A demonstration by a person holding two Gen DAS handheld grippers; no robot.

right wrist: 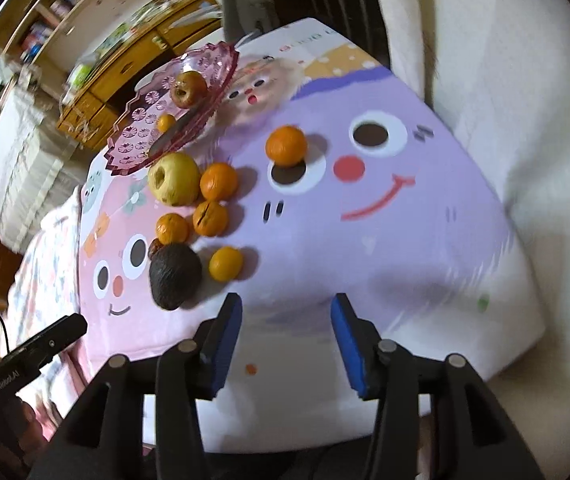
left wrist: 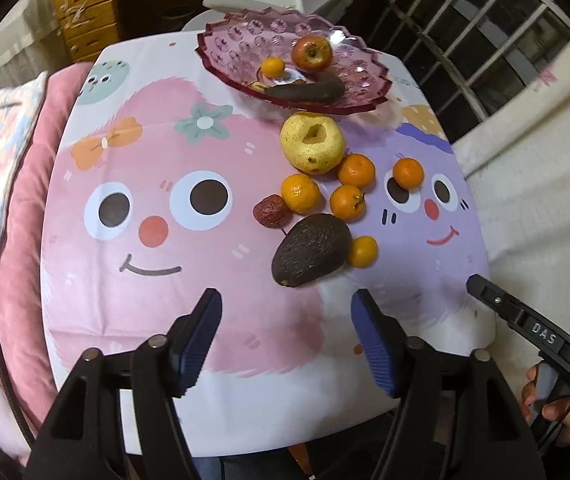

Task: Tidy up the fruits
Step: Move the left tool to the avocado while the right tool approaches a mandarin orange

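A pink glass fruit plate point(left wrist: 221, 46) at the table's far side holds a red apple point(left wrist: 311, 54), a small orange point(left wrist: 272, 67) and a dark banana point(left wrist: 309, 90). On the table lie a yellow apple point(left wrist: 312, 143), several oranges point(left wrist: 300, 193), a red date point(left wrist: 269, 210) and a dark avocado point(left wrist: 311, 250). My left gripper point(left wrist: 287, 308) is open and empty, hovering just in front of the avocado. My right gripper point(right wrist: 287, 312) is open and empty, near the avocado point(right wrist: 175, 276) and an orange point(right wrist: 226, 264); the plate point(right wrist: 141, 136) is further back.
The table point(left wrist: 125, 280) wears a pink and purple cartoon cloth. A pink cushioned seat point(left wrist: 17, 200) lies to its left. Wooden drawers point(left wrist: 93, 12) stand behind, a barred window point(left wrist: 485, 40) at the far right. The right gripper's body point(left wrist: 525, 320) shows at the table's right edge.
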